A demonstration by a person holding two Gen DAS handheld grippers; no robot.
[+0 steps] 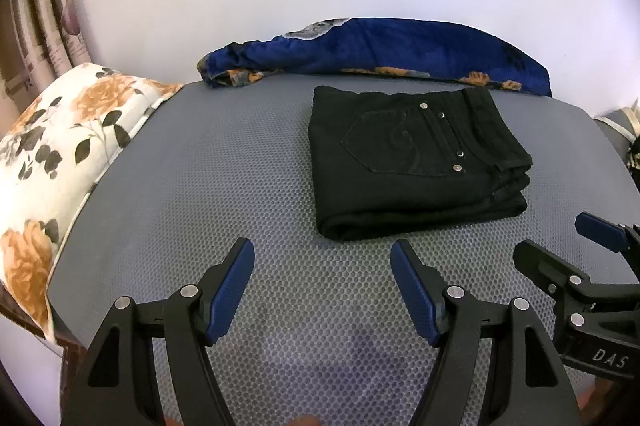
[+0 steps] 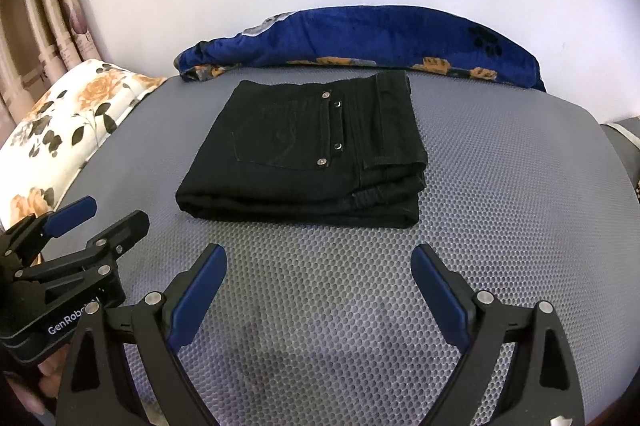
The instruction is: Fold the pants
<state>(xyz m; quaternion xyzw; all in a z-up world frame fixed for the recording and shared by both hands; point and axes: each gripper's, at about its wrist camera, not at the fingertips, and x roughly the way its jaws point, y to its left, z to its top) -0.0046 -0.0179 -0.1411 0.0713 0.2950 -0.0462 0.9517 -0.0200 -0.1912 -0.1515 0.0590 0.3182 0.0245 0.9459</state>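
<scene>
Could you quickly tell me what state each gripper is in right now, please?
Left gripper: open, holding nothing, short of the folded black denim pants.
Right gripper: open, holding nothing.

Both wrist views look forward, low and near, sharing the folded pants (image 1: 416, 162).

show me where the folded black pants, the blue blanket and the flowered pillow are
black pants (image 2: 304, 150), right wrist view, back pocket.
blue blanket (image 2: 360, 34), right wrist view, top fold.
flowered pillow (image 1: 60, 146), left wrist view, upper face.
</scene>
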